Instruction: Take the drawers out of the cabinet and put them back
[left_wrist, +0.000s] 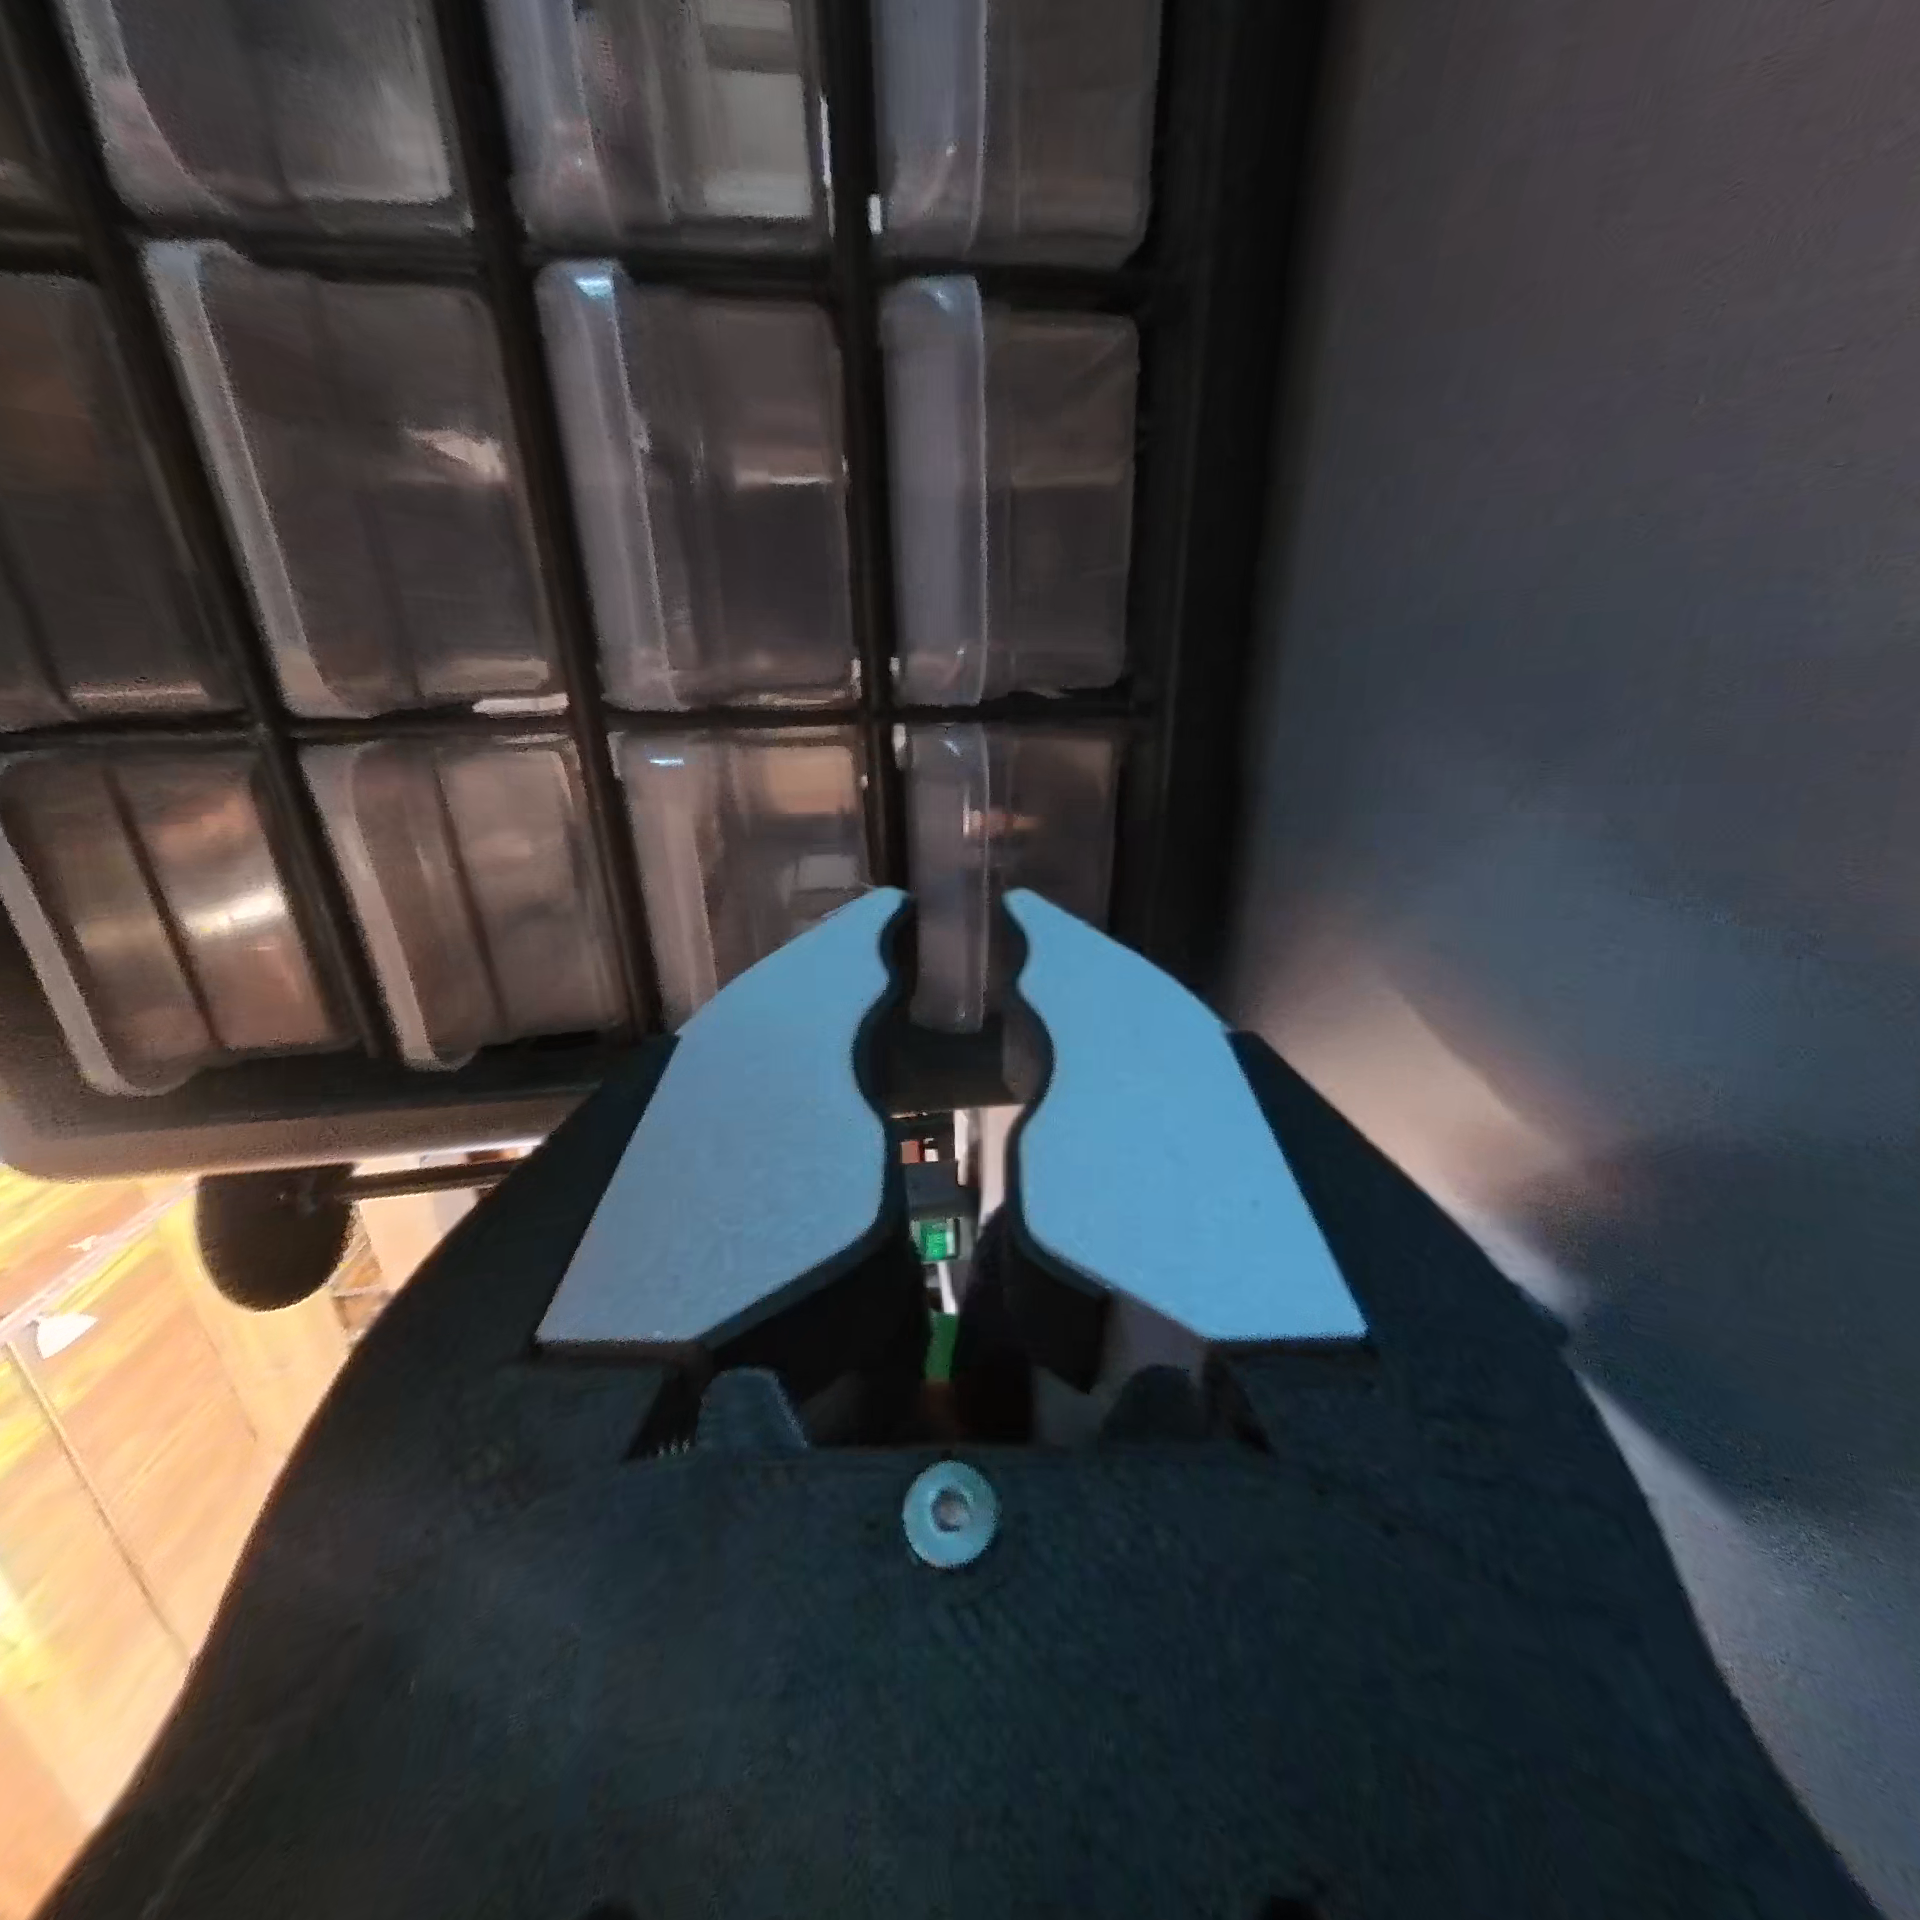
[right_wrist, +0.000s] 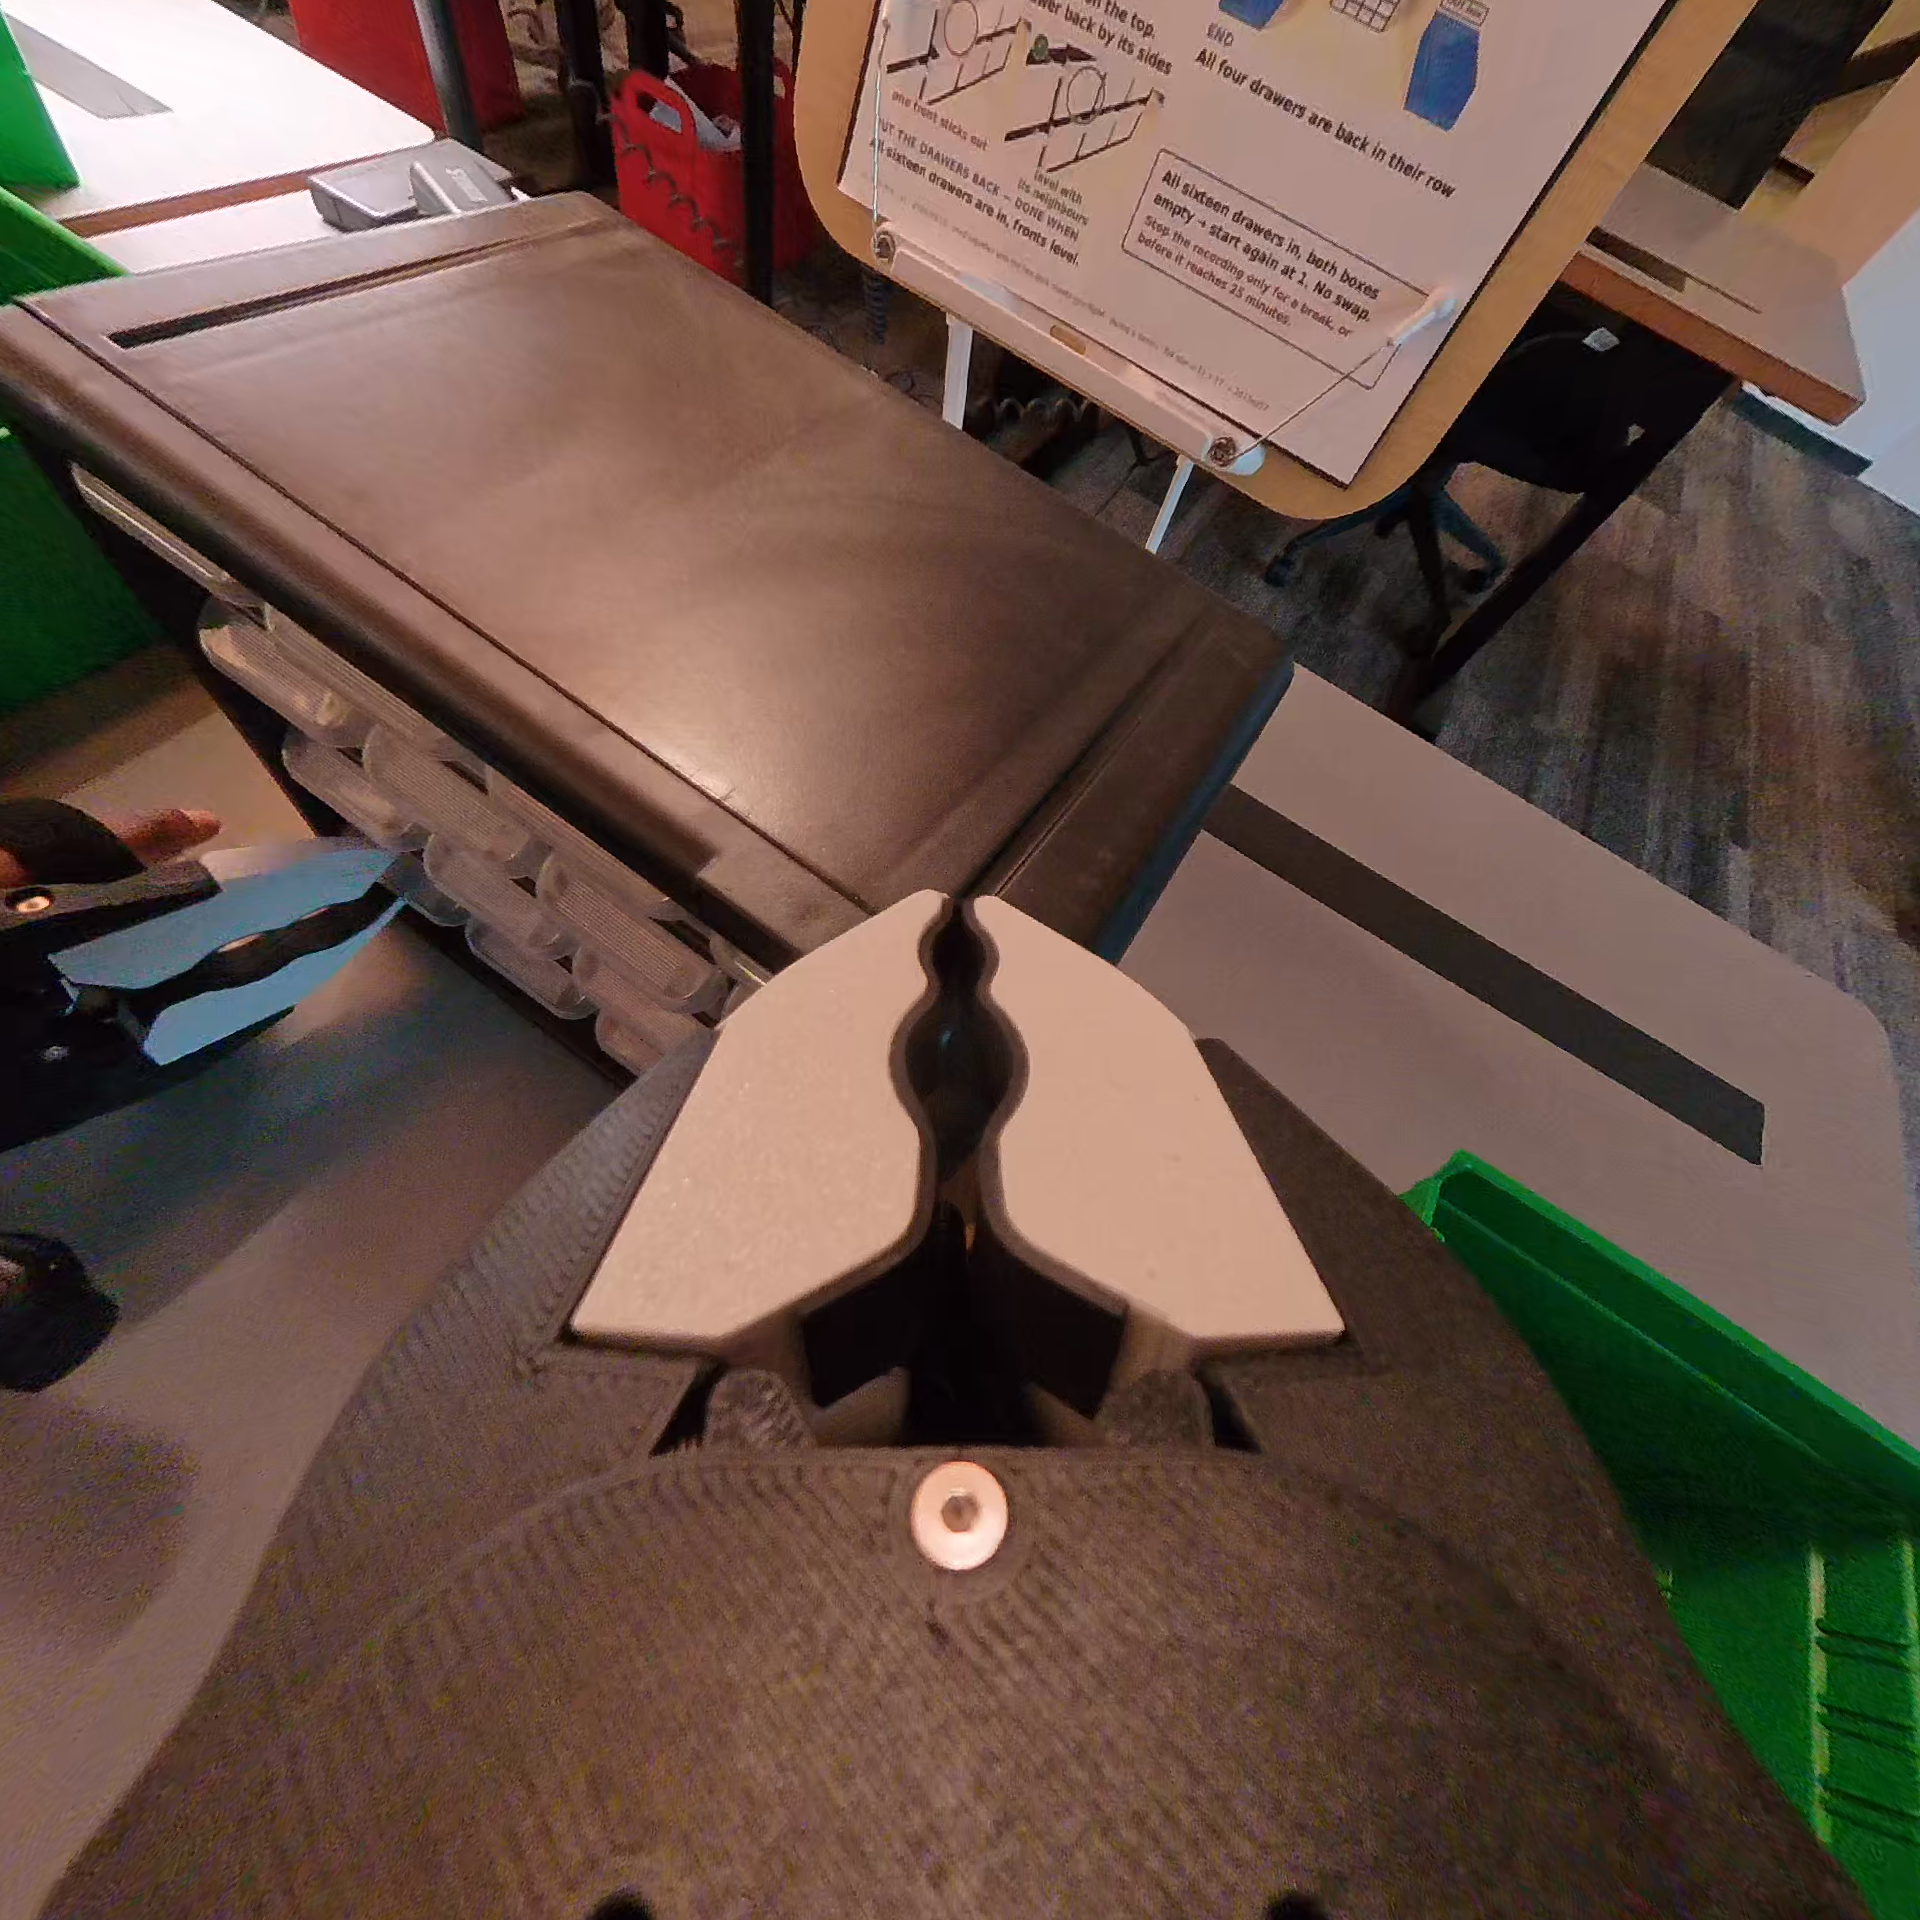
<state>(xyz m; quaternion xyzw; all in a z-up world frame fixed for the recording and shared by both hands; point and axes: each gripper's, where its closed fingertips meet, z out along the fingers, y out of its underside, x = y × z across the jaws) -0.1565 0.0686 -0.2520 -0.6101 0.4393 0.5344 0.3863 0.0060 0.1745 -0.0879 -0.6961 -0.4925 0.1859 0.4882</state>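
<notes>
The black cabinet (right_wrist: 644, 540) stands on the grey table; its frame (left_wrist: 862, 499) holds several clear plastic drawers. In the left wrist view, which is turned sideways, my left gripper (left_wrist: 956, 914) has its blue fingers closed on either side of the clear handle (left_wrist: 943, 821) of the end drawer (left_wrist: 1060, 821), which sits in its slot. The same gripper (right_wrist: 395, 894) shows at the drawer fronts (right_wrist: 582, 914) in the right wrist view. My right gripper (right_wrist: 961, 909) is shut and empty, with its tips over the cabinet top's near corner.
A green bin (right_wrist: 1683, 1455) sits to the right of my right gripper and another (right_wrist: 52, 582) at the far left. An instruction board on a stand (right_wrist: 1195, 208) is behind the cabinet. A red bag (right_wrist: 707, 156) is on the floor. Grey table top (right_wrist: 1455, 935) lies beside the cabinet.
</notes>
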